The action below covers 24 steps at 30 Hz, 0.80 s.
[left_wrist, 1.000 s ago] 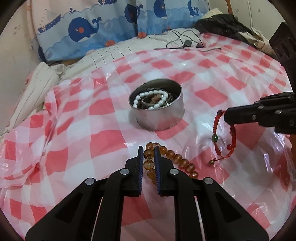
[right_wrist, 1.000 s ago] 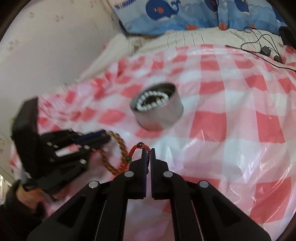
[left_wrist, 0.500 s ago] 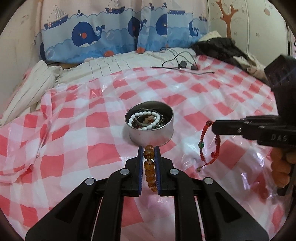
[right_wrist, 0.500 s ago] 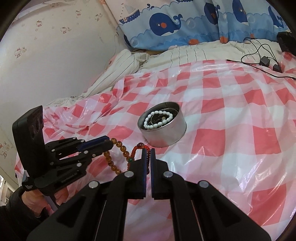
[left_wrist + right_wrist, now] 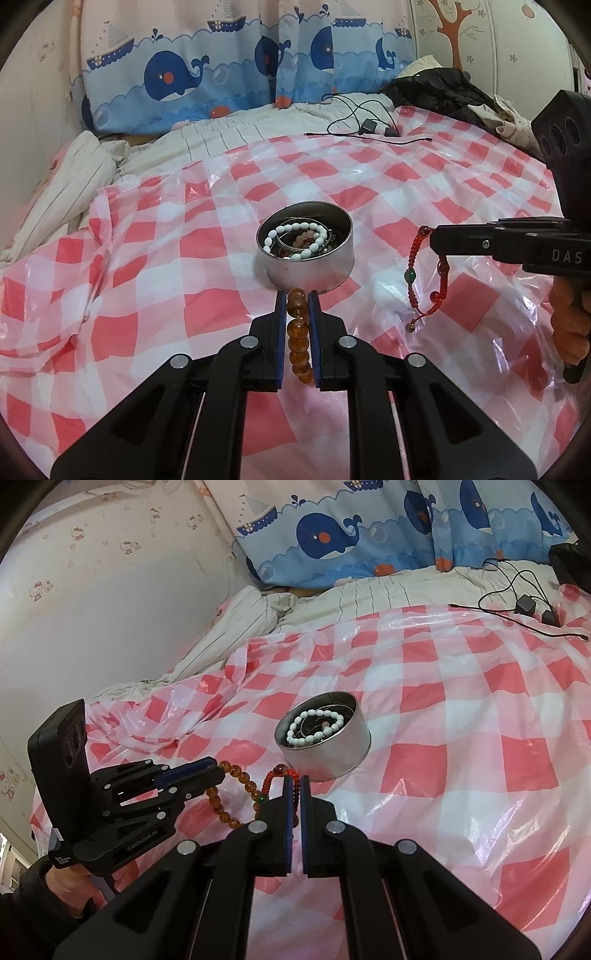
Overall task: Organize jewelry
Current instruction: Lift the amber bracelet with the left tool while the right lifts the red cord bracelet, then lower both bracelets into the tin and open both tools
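Note:
A round metal tin [image 5: 310, 254] [image 5: 325, 753] stands on the red-and-white checked sheet, holding a white bead bracelet [image 5: 295, 240] [image 5: 314, 727] and other pieces. My left gripper [image 5: 297, 295] [image 5: 218, 771] is shut on an amber bead bracelet [image 5: 297, 332] [image 5: 229, 797], which hangs in the air just short of the tin. My right gripper [image 5: 294, 779] [image 5: 434, 236] is shut on a red cord bracelet [image 5: 424, 280] [image 5: 273, 779] with a green bead, dangling to the right of the tin.
The checked plastic sheet [image 5: 147, 295] covers a bed. Black cables and chargers [image 5: 365, 125] [image 5: 524, 605] lie at the far edge. Dark clothes [image 5: 439, 92] are heaped at the back right. Whale-print curtains [image 5: 221, 81] hang behind. A striped quilt [image 5: 240, 627] is bunched at the left.
Both grippers have lifted their bracelets off the sheet and tipped upward. The amber beads now hang from the left gripper, closer to the tin.

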Tool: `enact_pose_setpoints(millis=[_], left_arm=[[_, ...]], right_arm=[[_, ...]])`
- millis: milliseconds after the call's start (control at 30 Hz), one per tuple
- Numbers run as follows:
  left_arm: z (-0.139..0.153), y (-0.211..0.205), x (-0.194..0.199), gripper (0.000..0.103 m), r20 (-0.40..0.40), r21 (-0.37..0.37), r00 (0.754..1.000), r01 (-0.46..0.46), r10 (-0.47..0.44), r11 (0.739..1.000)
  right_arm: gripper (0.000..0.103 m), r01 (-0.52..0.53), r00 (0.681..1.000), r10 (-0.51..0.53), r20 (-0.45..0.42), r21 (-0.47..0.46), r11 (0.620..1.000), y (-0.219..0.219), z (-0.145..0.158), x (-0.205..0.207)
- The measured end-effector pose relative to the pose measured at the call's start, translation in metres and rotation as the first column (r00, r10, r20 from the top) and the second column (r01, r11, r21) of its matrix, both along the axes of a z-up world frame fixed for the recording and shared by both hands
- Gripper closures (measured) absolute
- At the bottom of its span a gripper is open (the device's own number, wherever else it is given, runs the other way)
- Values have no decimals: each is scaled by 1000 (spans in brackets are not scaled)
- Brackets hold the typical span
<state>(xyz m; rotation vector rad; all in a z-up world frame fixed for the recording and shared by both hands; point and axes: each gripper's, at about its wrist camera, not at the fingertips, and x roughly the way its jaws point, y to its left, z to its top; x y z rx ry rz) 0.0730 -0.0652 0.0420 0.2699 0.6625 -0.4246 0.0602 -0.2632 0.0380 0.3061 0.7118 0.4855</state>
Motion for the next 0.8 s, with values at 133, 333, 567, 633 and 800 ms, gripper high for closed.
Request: enact_pose_setpoints(millis=[133,333,567,633,800], left_arm=[[1,0,0,92,4,3,1000,3,-3,1000],[16,5,1,92,4,-61,1000,20,-20,998],[41,5,22,92,22,-133,1000,18,-15,991],[47,1,34,92,23,-157,999,29,-25,987],[45,-12,67,92,-6,-255,998,53,-56,966]], right_arm=[[99,0,1000,0,9,-10,1000,2,1,0],[99,3,998,-3,56,10,1000,6,8,2],[99,46,994,-51,93,53,998,2,24,27],[99,53,993,-58,101,51,997,1,28,34],[99,62,994,-65,88,31,998,9,27,65]])
